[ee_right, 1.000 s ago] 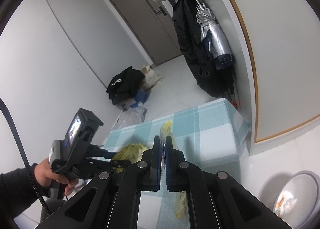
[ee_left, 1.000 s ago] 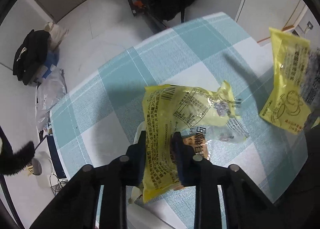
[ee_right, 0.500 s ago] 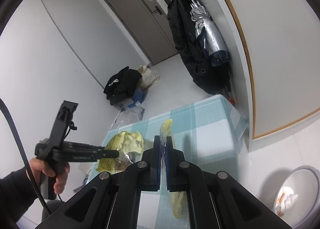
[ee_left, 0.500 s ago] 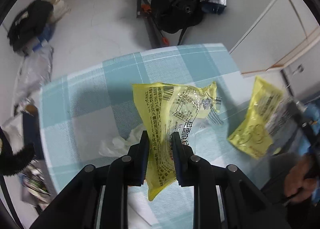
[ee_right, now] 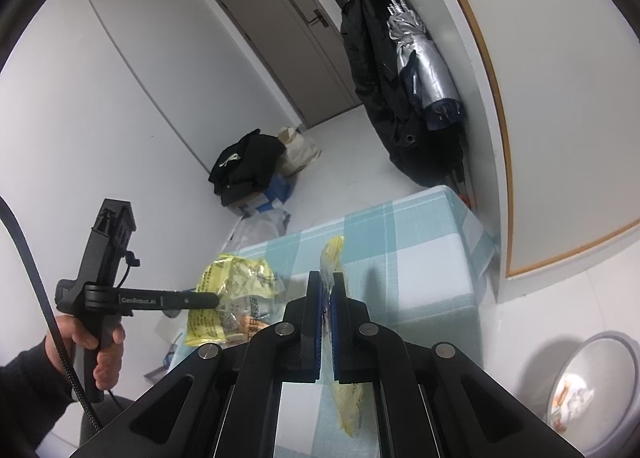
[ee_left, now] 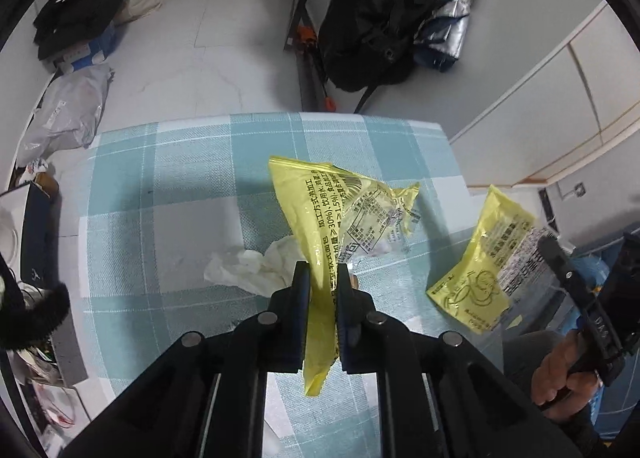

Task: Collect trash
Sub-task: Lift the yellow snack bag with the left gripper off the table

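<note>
A yellow printed wrapper (ee_left: 320, 201) hangs above the teal checked table (ee_left: 160, 197), pinched near its lower end between the pads of my left gripper (ee_left: 323, 274), whose jaws are closing on it. From the right wrist view the same wrapper (ee_right: 228, 278) dangles at the left gripper's (ee_right: 216, 300) tip. My right gripper (ee_right: 327, 278) is shut on a second yellow wrapper (ee_right: 334, 250), which shows at the right of the left wrist view as yellow wrapper (ee_left: 480, 258). A crumpled white tissue (ee_left: 256, 270) lies on the cloth just left of my left fingers.
A grey bin (ee_right: 612, 338) with some rubbish inside stands on the floor at the lower right. An orange-and-clear packet (ee_right: 252, 322) lies on the table under the lifted wrapper. Black coats and a silver umbrella (ee_right: 420, 57) hang beyond the table. Bags are piled on the floor (ee_left: 80, 9).
My left gripper has rolled and risen a little with the yellow wrapper, lifting it off the table and uncovering the white tissue. The right gripper has kept still with its wrapper.
</note>
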Available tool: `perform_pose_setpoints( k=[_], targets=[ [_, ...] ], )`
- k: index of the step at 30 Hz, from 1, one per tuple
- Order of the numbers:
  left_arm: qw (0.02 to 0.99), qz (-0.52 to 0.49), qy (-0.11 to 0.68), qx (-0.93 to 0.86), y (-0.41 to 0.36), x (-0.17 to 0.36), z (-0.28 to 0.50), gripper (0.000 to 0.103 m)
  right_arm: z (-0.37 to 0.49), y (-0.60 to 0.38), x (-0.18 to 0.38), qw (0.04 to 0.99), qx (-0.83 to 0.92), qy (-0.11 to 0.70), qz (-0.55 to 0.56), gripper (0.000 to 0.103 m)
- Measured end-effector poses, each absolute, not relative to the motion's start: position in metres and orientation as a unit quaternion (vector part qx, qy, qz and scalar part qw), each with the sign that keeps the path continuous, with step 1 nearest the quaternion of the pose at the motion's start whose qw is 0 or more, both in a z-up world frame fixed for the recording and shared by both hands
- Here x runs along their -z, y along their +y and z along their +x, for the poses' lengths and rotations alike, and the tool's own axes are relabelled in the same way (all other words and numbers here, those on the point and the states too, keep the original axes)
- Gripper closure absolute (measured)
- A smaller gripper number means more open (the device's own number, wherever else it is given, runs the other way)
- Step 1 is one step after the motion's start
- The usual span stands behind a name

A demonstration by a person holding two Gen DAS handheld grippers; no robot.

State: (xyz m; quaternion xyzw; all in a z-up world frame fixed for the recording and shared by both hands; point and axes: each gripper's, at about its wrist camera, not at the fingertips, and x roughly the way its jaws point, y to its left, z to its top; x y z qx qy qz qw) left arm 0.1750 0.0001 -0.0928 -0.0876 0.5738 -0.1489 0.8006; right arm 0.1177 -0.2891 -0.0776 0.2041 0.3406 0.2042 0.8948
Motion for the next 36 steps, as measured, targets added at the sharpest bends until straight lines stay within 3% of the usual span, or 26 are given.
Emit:
perform_pose_setpoints(
  k=[18, 36],
  targets=[
    [0.846, -0.127, 0.494, 0.154, 0.023, 0.062, 0.122, 0.099, 0.096, -0.265, 0.06, 0.9, -0.233, 0.329, 0.169, 0.101],
    [0.887, -0.149, 0.408, 0.154, 0.032, 0.019, 0.068, 0.099, 0.053, -0.229, -0.009, 0.916, -0.239, 0.299, 0.123, 0.101]
  ],
)
